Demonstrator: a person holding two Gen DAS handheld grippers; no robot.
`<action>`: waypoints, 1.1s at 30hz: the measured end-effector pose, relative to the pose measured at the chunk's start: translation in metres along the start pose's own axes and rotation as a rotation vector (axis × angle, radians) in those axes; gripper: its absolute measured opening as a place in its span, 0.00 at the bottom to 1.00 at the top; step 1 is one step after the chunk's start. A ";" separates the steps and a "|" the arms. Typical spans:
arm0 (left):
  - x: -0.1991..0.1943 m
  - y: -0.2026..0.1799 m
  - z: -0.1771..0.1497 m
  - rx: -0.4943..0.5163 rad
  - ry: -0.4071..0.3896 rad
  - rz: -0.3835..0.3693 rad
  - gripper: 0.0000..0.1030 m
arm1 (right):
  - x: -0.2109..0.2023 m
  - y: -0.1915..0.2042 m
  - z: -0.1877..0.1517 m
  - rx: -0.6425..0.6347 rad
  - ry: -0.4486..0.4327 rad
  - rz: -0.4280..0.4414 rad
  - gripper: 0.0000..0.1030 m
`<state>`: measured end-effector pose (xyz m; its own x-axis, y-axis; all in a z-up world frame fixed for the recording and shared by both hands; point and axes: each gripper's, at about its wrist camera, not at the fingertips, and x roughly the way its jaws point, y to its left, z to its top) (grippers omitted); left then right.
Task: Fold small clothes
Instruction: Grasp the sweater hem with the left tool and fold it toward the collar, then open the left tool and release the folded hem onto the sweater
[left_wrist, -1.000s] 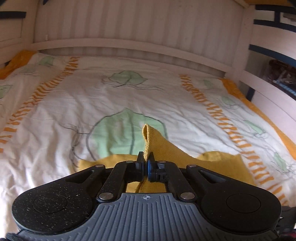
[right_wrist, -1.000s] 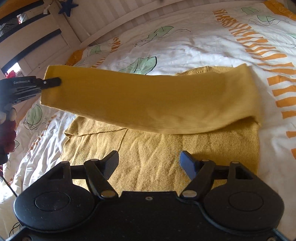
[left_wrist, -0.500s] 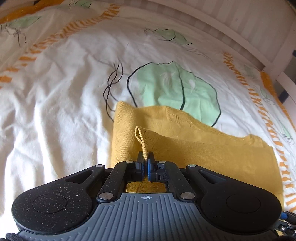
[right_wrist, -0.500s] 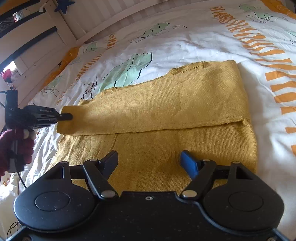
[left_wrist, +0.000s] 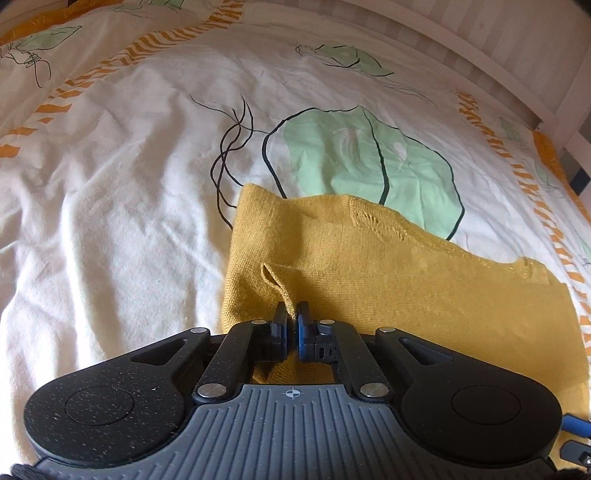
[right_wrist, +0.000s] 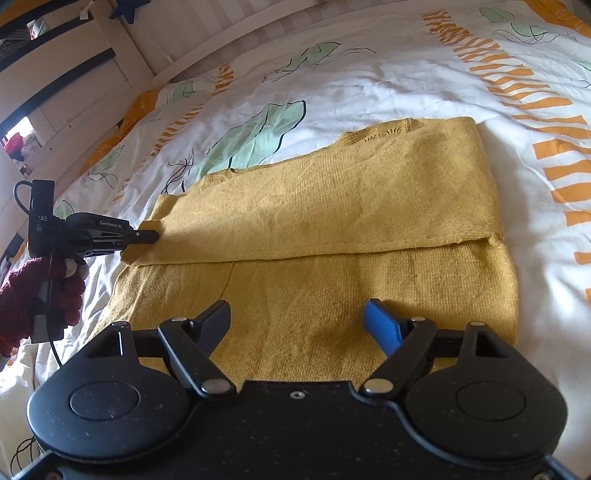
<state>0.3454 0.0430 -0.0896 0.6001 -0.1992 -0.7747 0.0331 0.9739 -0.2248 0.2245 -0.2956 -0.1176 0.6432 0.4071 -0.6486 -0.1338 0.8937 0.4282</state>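
Lowered since a second ago, my left gripper (left_wrist: 291, 314) pinches the yellow sweater's (right_wrist: 332, 206) folded edge onto the bed (left_wrist: 110, 184); only the right view shows my right gripper (right_wrist: 297, 314) wide, just opening, empty.

Left wrist: I look down, close over the yellow garment (left_wrist: 388, 280), toward the headboard | Right wrist: I look down across it from its near side, farther back | Shared: both views see the garment and the bedcover (right_wrist: 369, 85)
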 end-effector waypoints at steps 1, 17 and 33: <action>0.000 0.001 0.000 -0.004 -0.002 -0.002 0.07 | 0.000 0.000 0.000 0.001 0.000 0.000 0.80; -0.027 0.001 -0.006 0.033 -0.073 0.065 0.40 | 0.003 0.001 -0.003 -0.013 0.005 0.010 0.92; -0.080 -0.003 -0.074 0.044 0.006 -0.011 0.55 | 0.006 0.017 -0.024 -0.162 -0.037 -0.021 0.99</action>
<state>0.2383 0.0481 -0.0707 0.5947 -0.2103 -0.7760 0.0744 0.9754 -0.2073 0.2080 -0.2730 -0.1289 0.6743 0.3830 -0.6314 -0.2377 0.9220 0.3055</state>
